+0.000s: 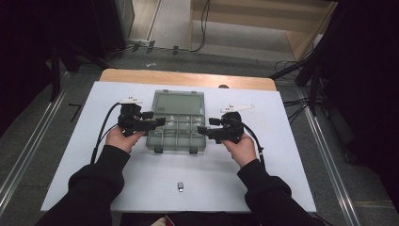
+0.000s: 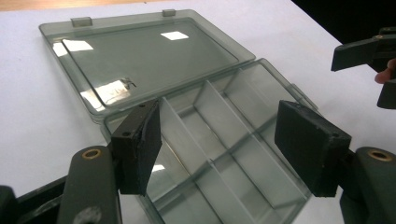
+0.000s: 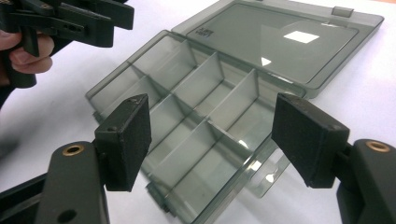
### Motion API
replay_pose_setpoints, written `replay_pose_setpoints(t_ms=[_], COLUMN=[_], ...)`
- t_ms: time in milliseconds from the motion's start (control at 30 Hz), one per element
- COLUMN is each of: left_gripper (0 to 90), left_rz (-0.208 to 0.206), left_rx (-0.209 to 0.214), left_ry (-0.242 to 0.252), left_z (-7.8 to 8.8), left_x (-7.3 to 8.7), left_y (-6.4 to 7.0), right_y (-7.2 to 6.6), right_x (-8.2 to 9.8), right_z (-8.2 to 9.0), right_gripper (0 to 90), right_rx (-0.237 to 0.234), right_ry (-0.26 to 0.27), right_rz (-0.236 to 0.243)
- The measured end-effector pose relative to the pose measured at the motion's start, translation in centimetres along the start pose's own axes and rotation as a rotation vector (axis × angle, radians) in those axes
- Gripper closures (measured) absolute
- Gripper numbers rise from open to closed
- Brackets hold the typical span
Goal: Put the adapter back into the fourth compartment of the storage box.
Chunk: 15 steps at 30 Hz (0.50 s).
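Nearest the lens in the left gripper view, two black jaws are seen standing wide apart, with nothing pressed between the pads (image 2: 140, 149). The left gripper (image 1: 159, 122) is held at the nine o'clock side of a clear compartment box (image 1: 178, 128), its tips just over that edge of the tray, and no contact with the plastic can be made out. In the right gripper view the jaws are likewise spread wide and empty, their pads (image 3: 125, 140) hanging above the near corner of the tray. The right gripper (image 1: 203, 129) is placed at the three o'clock side of the box, pointing inward toward the other gripper.

Between both grippers the box is found lying open on the white table (image 1: 263, 179). Its divided tray (image 2: 224, 154) is crossed by thin partitions, and the compartments in sight appear empty. The lid (image 1: 179, 102) is laid flat at twelve o'clock from the tray, joined along the hinge, with two small latch tabs (image 2: 81, 21) at its far rim.

Each gripper is gripped by a hand (image 1: 121, 139) in a dark sleeve, and a cable (image 1: 104, 127) is trailed from the left one.

At six o'clock from the box, well apart from it, a small metal piece (image 1: 180, 186) is set on the table.
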State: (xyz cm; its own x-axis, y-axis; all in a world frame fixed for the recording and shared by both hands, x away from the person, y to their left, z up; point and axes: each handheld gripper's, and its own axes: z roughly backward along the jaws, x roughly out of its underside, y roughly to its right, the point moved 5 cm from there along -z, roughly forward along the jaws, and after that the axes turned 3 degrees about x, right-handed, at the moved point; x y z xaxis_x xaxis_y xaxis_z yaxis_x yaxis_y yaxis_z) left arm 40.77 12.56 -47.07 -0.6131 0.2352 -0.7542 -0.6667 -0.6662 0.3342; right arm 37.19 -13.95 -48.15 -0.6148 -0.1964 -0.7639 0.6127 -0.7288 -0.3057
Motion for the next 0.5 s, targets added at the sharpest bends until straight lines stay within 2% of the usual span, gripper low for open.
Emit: replay_pose_setpoints(t_ms=[500], left_gripper=[32.5], left_rz=[-0.032], left_rx=[0.043], left_ry=[-0.034], left_z=[1.2], left_x=[1.4], left_y=[1.7], right_y=[-1.8], right_x=[1.2], right_z=[1.0], right_gripper=[26.8], right_rx=[-0.029], right_ry=[-0.027], right_rz=[0.033])
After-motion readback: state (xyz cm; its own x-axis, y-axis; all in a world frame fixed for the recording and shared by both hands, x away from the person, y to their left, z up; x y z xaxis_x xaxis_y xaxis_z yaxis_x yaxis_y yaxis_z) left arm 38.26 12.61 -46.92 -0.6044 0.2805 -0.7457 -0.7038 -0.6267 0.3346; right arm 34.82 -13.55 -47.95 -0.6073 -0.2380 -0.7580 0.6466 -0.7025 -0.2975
